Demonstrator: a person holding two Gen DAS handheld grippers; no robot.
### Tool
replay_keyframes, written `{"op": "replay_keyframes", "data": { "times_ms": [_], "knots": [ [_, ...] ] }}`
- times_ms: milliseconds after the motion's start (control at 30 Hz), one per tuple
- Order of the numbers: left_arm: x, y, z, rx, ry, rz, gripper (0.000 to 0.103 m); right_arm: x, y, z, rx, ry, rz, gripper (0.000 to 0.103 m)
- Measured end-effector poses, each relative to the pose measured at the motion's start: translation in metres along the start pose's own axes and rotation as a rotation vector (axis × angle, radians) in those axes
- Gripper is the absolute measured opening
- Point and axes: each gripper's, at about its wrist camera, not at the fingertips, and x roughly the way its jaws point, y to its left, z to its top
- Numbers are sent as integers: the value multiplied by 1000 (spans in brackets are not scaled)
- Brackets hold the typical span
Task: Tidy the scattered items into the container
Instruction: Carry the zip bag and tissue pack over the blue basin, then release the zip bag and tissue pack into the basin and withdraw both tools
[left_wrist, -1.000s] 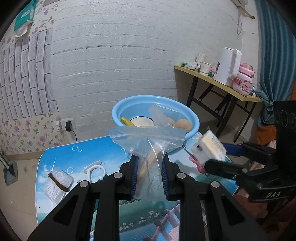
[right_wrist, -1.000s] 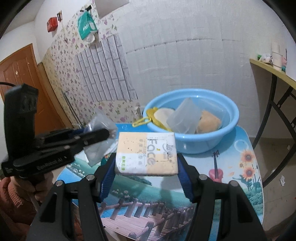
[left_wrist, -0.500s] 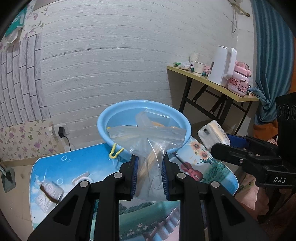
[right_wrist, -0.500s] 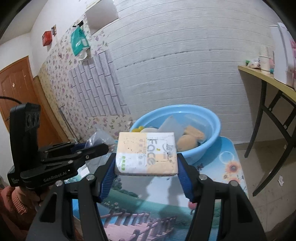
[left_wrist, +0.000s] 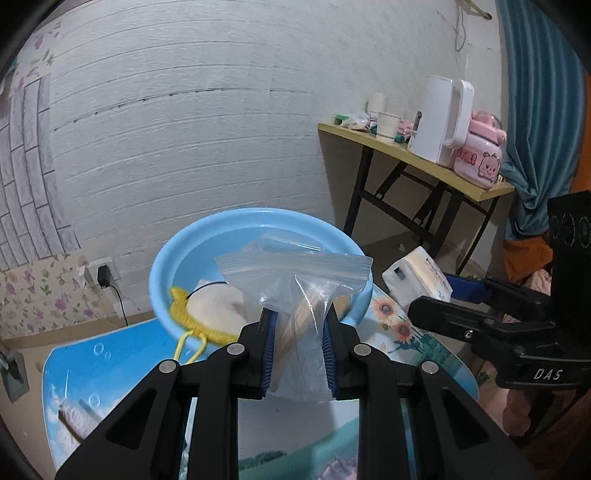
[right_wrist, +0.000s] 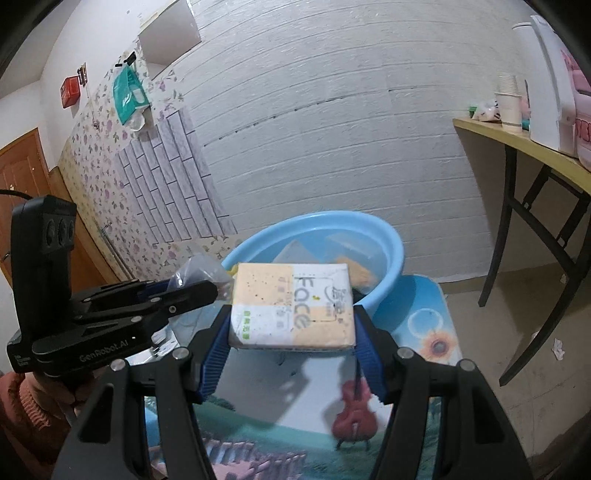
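Note:
My left gripper (left_wrist: 298, 325) is shut on a clear zip bag (left_wrist: 295, 291) with wooden sticks inside, held up just before the near rim of the blue basin (left_wrist: 184, 254). My right gripper (right_wrist: 291, 321) is shut on a tissue pack (right_wrist: 291, 310) printed "Face", held above the table just short of the basin (right_wrist: 391, 254). The basin holds a round pad with yellow crochet edge (left_wrist: 207, 310), a clear bag and sponges (right_wrist: 358, 273). Each gripper shows in the other's view: the right (left_wrist: 424, 291) with its pack, the left (right_wrist: 207, 286) with its bag.
The low table (right_wrist: 432, 332) has a printed picture top. A wrapped item (left_wrist: 77, 417) lies at its left edge. A yellow side table (left_wrist: 417, 162) with a white kettle and cups stands at the right wall. A wall socket (left_wrist: 103, 273) sits behind.
Both grippers have moved closer to the basin with their loads. The zip bag now overlaps the basin's near rim in the left wrist view.

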Motion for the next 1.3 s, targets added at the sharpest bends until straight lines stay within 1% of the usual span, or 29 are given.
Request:
{"op": "replay_keyframes", "data": {
  "times_ms": [167,300,500,633,700,733,767,867,933,1000,1067,1300],
  "knots": [
    [24,1,12,0,4,4,21,13,-19,8,16,9,-15,62],
    [39,6,21,-7,10,19,21,30,-29,14,19,33,-12,62],
    [55,20,38,4,-6,56,22,54,-24,24,-28,49,0,62],
    [70,29,40,19,11,96,22,71,-21,30,-43,53,13,62],
    [76,35,37,6,23,104,28,81,-18,32,-55,61,16,62],
    [77,38,35,-6,28,100,34,86,-17,33,-63,67,17,62],
    [78,41,33,-17,32,93,36,90,-16,33,-67,74,18,62],
    [79,44,27,-18,37,80,55,105,-16,33,-52,107,4,62],
    [78,44,24,-7,33,86,58,110,-18,31,-42,127,3,63],
    [75,45,22,-12,33,83,63,114,-17,31,-42,140,-8,64],
    [71,49,21,-20,29,81,66,115,-16,31,-44,145,-28,68],
    [46,59,10,-54,2,85,66,102,-14,30,-34,113,-57,69]
  ]
}}
